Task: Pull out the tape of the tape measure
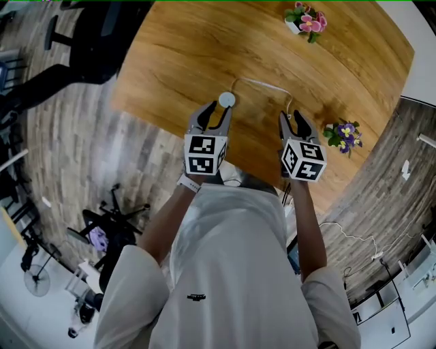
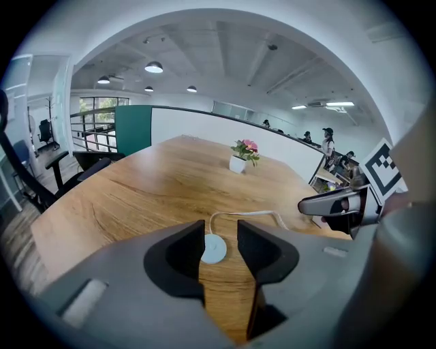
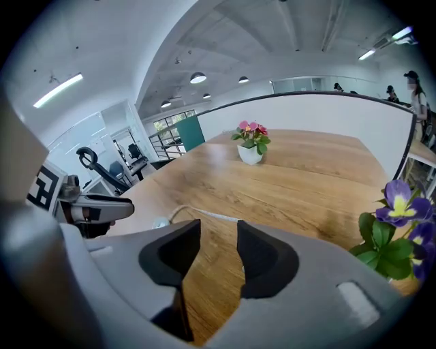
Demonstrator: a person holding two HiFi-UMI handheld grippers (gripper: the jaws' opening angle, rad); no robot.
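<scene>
A small round white tape measure (image 1: pixel 226 99) lies on the wooden table (image 1: pixel 177 54). Its thin white tape (image 1: pixel 262 82) curves off to the right and down toward my right gripper (image 1: pixel 291 119). My left gripper (image 1: pixel 215 112) sits just short of the case. In the left gripper view the case (image 2: pixel 214 249) shows in the gap at the fingertips, partly hidden by the left jaw, and the pads do not press on it. My left gripper (image 2: pixel 220 235) is open. My right gripper (image 3: pixel 219 235) is open over bare wood, with the tape (image 3: pixel 204 215) lying just beyond its tips.
A white pot of pink flowers (image 1: pixel 306 20) stands at the far side of the table. A purple flower plant (image 1: pixel 344 136) is close to the right of my right gripper. The table's near edge runs under my hands. An office chair (image 1: pixel 112 225) stands on the floor at left.
</scene>
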